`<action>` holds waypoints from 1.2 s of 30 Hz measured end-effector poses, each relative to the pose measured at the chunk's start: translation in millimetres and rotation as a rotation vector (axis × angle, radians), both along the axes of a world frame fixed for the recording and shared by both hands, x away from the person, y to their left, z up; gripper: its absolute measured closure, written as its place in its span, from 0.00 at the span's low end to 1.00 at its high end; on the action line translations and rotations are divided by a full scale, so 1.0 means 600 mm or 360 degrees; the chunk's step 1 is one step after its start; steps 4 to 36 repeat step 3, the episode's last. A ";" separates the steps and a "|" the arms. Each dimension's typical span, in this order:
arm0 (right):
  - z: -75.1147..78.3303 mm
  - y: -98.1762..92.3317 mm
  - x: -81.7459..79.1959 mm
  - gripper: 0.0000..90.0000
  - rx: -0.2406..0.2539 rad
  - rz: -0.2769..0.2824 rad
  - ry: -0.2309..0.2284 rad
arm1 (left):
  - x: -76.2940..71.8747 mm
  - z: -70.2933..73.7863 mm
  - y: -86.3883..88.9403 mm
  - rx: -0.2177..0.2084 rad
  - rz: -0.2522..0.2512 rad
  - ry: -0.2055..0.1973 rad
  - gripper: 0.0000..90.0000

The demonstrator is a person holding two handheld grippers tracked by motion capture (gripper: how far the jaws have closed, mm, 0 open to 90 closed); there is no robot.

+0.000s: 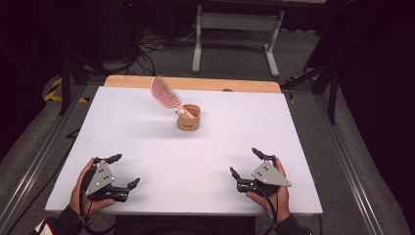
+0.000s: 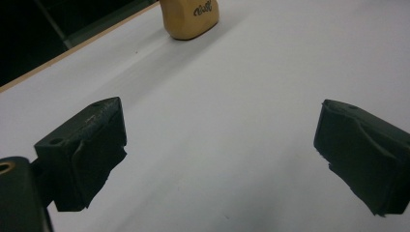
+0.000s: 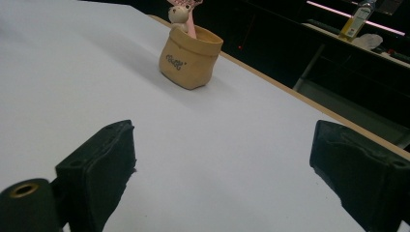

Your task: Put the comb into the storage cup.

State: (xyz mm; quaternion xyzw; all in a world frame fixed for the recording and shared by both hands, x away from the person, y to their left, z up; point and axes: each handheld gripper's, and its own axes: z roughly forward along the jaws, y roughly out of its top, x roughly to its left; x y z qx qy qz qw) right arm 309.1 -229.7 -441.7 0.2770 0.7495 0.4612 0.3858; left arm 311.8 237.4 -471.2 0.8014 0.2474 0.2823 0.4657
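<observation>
The wide white counter (image 1: pixel 147 142) lies bare between both tools. A tan sack-shaped pot (image 1: pixel 189 118) stands mid-counter with a pink oval hairbrush (image 1: pixel 165 91) leaning out. Left tool (image 1: pixel 122 171) and right tool (image 1: pixel 244 162), jaws spread, rest well apart from it.

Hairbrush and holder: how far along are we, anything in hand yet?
Already so: the pink hairbrush stands handle-down in the tan holder, head leaning out over the rim toward the far left. In hand: nothing. The left gripper and right gripper are both open near the table's near edge, well short of the holder. Left: any reach and grasp, probably of the brush or holder.
</observation>
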 end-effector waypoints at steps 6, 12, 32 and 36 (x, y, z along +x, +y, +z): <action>0.001 -0.001 0.003 0.11 0.0016 -0.0002 0.0007 | 0.001 -0.002 0.000 -0.0020 0.0011 0.0020 0.06; 0.001 -0.001 0.003 0.11 0.0016 -0.0002 0.0007 | 0.001 -0.002 0.000 -0.0020 0.0011 0.0020 0.06; 0.001 -0.001 0.003 0.11 0.0016 -0.0002 0.0007 | 0.001 -0.002 0.000 -0.0020 0.0011 0.0020 0.06; 0.001 -0.001 0.003 0.11 0.0016 -0.0002 0.0007 | 0.001 -0.002 0.000 -0.0020 0.0011 0.0020 0.06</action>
